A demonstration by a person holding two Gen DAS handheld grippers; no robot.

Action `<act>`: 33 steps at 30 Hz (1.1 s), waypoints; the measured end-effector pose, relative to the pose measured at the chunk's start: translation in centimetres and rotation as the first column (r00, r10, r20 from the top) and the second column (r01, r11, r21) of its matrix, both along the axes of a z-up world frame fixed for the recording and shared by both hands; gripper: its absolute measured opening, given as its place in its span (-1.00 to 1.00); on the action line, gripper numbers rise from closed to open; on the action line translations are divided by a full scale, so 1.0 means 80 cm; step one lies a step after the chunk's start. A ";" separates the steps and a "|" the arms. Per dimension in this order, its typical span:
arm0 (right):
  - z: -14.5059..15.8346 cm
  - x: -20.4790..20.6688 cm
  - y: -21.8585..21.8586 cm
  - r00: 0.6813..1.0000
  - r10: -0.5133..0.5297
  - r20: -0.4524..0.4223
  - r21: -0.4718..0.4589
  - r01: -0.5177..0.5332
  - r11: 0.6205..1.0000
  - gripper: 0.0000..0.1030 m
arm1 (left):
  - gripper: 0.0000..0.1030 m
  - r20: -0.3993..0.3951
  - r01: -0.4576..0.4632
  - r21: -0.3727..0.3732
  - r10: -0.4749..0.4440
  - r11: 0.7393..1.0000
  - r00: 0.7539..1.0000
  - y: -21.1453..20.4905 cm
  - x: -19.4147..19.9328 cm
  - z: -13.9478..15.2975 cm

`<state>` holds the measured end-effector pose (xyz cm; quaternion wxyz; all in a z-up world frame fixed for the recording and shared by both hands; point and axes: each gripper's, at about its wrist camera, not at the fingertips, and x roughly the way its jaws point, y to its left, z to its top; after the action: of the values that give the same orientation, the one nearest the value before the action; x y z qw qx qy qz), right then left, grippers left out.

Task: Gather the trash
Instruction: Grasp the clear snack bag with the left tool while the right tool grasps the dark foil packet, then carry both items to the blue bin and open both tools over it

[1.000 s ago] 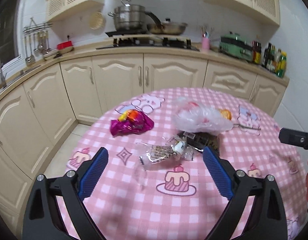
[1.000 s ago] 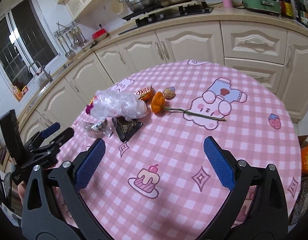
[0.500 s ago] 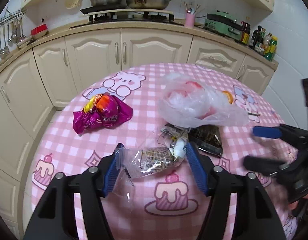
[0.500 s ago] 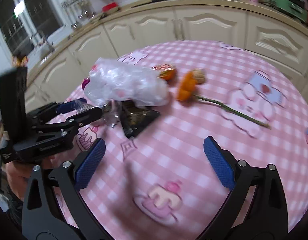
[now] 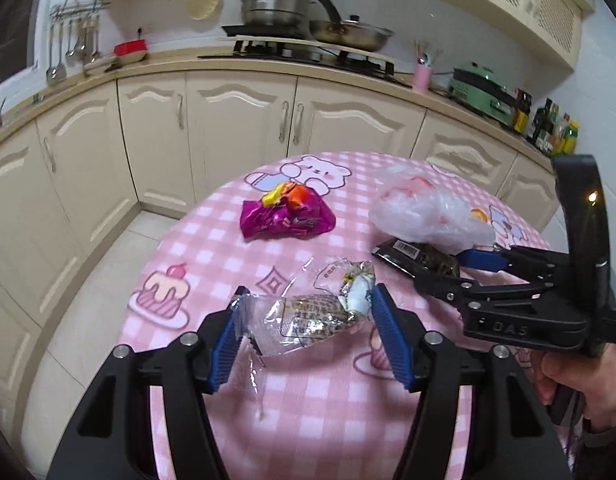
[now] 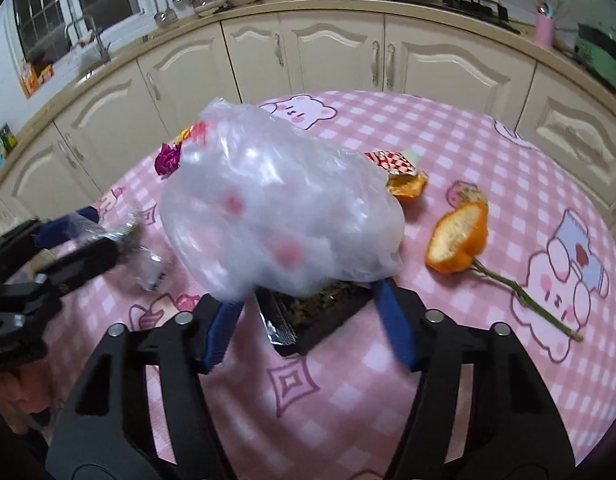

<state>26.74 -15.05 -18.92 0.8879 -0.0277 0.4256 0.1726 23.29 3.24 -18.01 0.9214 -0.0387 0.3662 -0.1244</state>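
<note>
My left gripper [image 5: 308, 312] has its blue pads on both ends of a clear crumpled snack wrapper [image 5: 311, 312] on the pink checked tablecloth [image 5: 212, 248]. My right gripper [image 6: 308, 312] straddles a black packet [image 6: 319, 312] under a puffy clear plastic bag [image 6: 280, 216]; its jaws stand partly open around them. The right gripper also shows in the left wrist view [image 5: 463, 268], by the black packet [image 5: 411, 256] and bag [image 5: 423, 212]. A magenta foil wrapper [image 5: 286, 216] lies further back.
Orange peel [image 6: 459, 236] with a green stem [image 6: 523, 292], another peel piece [image 6: 405, 184] and a red checked wrapper [image 6: 387, 160] lie right of the bag. Cream kitchen cabinets [image 5: 236, 128] ring the round table. The table edge drops to the floor [image 5: 80, 304] at left.
Both grippers moved in and narrowed: the left closed onto the clear wrapper, the right came up around the black packet under the bag.
</note>
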 end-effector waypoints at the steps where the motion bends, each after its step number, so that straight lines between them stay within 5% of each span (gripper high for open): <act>1: 0.000 -0.003 0.001 1.000 0.006 0.001 -0.003 -0.006 1.000 -0.01 | 0.18 0.000 -0.006 -0.004 0.006 1.000 1.000 0.001 -0.002 0.000; 5: 0.002 -0.020 -0.006 1.000 0.021 -0.010 0.032 -0.020 0.999 -0.33 | 0.18 0.006 -0.004 -0.020 0.004 1.000 1.000 0.002 -0.010 0.003; 20: 0.019 -0.123 -0.096 0.999 -0.048 -0.005 0.199 0.048 0.979 -0.39 | 0.18 0.052 0.038 -0.027 -0.037 0.999 0.998 -0.038 -0.071 0.017; 33: 0.095 -0.207 -0.210 0.968 -0.211 0.138 0.330 0.156 0.931 -0.39 | 0.18 0.179 0.162 -0.023 -0.155 0.987 0.972 -0.128 -0.128 0.085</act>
<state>10.18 -31.86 -11.32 0.9263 0.1406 0.3151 0.1515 13.08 -7.02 -11.24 0.9365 -0.0155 0.2825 -0.2072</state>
